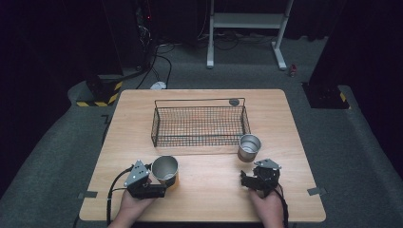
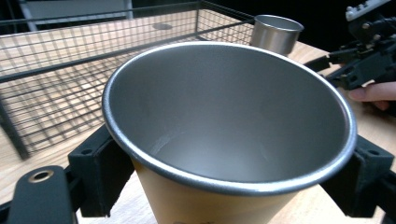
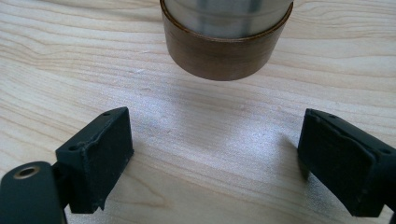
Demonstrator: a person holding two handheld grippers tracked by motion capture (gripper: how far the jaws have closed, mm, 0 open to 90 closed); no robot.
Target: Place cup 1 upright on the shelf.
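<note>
A steel cup with a tan lower body (image 1: 165, 168) stands at the table's front left. My left gripper (image 1: 163, 183) is shut on it; in the left gripper view the cup (image 2: 229, 121) sits between both jaws, which press its sides below the rim. A second steel cup with a brown base (image 1: 249, 147) stands just right of the basket's front corner. My right gripper (image 1: 257, 173) lies on the table just short of it, open. The right gripper view has this cup (image 3: 226, 42) ahead of the gripper (image 3: 215, 158), with bare wood between the wide-spread jaws.
A black wire basket (image 1: 199, 124) with nothing in it sits in the middle of the wooden table (image 1: 209, 199), just beyond both cups. From the left gripper view I see the basket (image 2: 93, 70), the far cup (image 2: 275, 32) and the right gripper (image 2: 369, 65).
</note>
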